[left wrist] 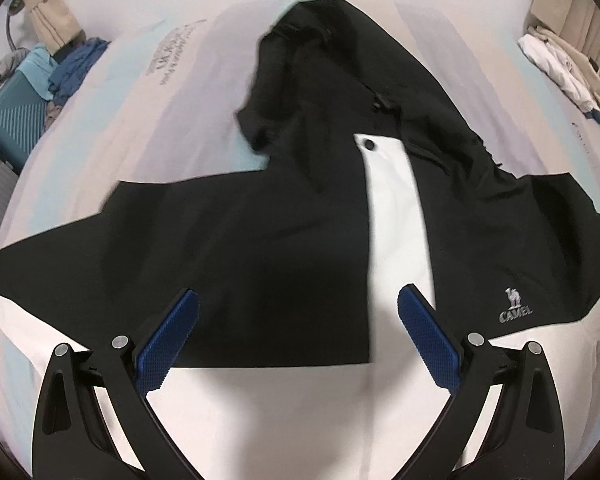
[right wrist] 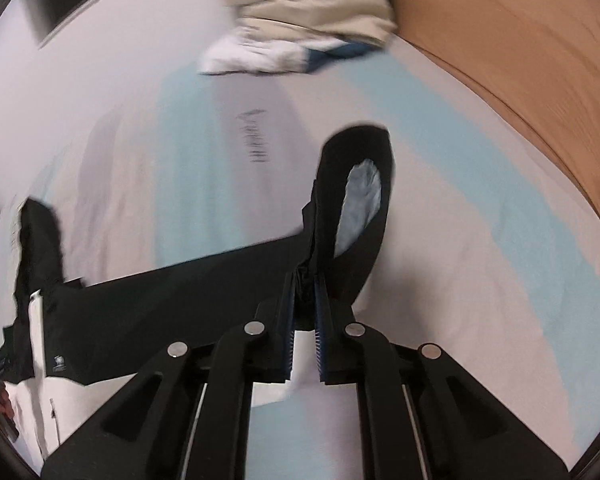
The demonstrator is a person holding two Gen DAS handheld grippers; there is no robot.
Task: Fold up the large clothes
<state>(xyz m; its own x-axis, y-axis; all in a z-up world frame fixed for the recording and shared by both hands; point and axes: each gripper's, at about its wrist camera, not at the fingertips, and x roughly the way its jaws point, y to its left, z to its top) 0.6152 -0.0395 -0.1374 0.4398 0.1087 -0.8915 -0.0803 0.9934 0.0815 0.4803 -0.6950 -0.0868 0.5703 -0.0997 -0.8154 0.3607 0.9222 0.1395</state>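
While the right tool (right wrist: 304,296) stays out of the wide shot, its own view shows it pinched shut on the jacket sleeve (right wrist: 352,200) near the cuff, centre frame. Risk here: slick fabric could slide from that narrow bite and spoil the fold. The left tool (left wrist: 296,332) hangs wide open, holding nothing, low in frame above the black-and-white jacket (left wrist: 284,216), which lies spread on the bed (left wrist: 140,92).
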